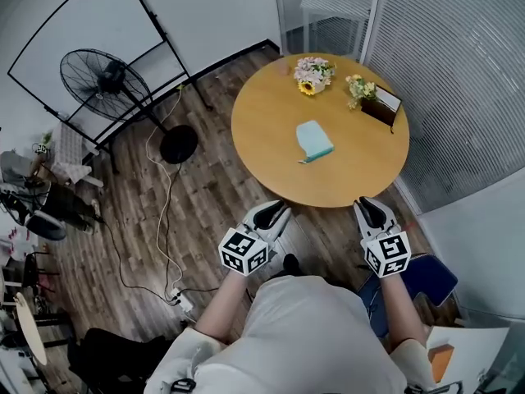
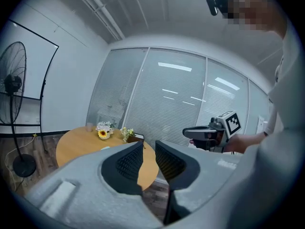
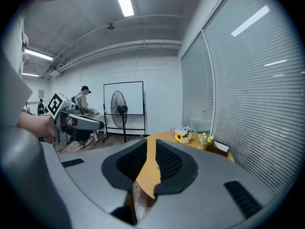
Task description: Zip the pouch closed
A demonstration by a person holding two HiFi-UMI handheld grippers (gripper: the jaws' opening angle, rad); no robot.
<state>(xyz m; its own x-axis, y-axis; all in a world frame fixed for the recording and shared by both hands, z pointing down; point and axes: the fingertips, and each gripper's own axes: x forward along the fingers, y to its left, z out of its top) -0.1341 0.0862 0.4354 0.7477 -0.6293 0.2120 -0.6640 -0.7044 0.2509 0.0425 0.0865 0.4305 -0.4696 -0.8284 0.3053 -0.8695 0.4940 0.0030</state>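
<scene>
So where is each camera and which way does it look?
Head view: on the person's head, facing down at the table, the pouch, both arms, the left gripper and right gripper.
Left gripper view: on the left gripper, facing along its parted jaws to the table; the right gripper shows too.
Right gripper view: on the right gripper, facing along its parted jaws to the table; the left gripper shows too.
Shared: all show the table and flowers.
</scene>
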